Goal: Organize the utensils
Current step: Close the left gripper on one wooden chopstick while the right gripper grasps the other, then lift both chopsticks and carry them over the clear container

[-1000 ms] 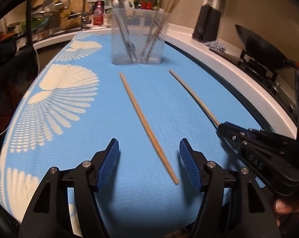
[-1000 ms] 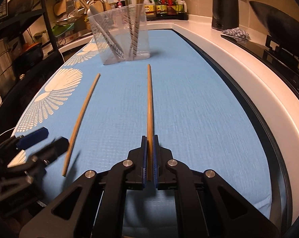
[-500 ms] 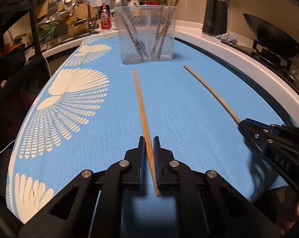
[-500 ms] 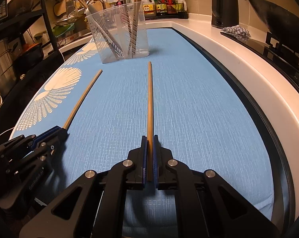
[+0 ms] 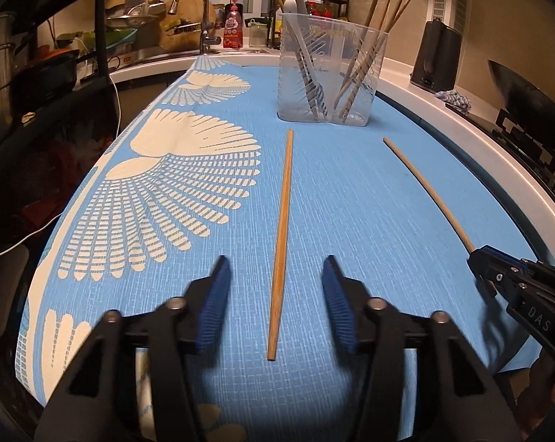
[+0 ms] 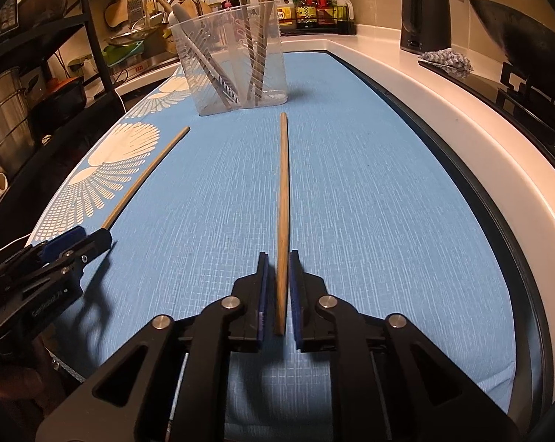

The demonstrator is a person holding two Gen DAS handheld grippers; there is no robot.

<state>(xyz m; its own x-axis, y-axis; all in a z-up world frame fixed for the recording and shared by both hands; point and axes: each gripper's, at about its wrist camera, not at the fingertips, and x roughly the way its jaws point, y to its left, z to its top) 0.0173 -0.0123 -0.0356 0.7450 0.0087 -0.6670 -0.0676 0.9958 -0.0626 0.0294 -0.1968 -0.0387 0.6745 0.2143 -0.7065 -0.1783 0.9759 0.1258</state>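
Observation:
Two wooden chopsticks lie on the blue mat. My left gripper (image 5: 275,287) is open, its blue pads (image 5: 214,305) wide apart on either side of the near end of one chopstick (image 5: 281,228), which lies flat. My right gripper (image 6: 277,283) has its pads (image 6: 262,287) slightly apart around the near end of the other chopstick (image 6: 283,199); small gaps show on both sides. That gripper and chopstick (image 5: 428,191) also show at the right of the left wrist view. A clear utensil holder (image 5: 329,73) with chopsticks and other utensils stands at the far end of the mat.
The blue mat with white shell print (image 5: 189,169) covers a white counter (image 6: 461,118). A stove with a wok (image 6: 527,40) is on the right, a black kettle (image 6: 424,14) behind. A sink and tap (image 5: 200,11) are at the back left, a dark shelf rack (image 6: 27,84) left.
My left gripper, shut on its chopstick half a second ago, has opened wide and the chopstick lies flat. My right gripper's pads have parted slightly around the other chopstick.

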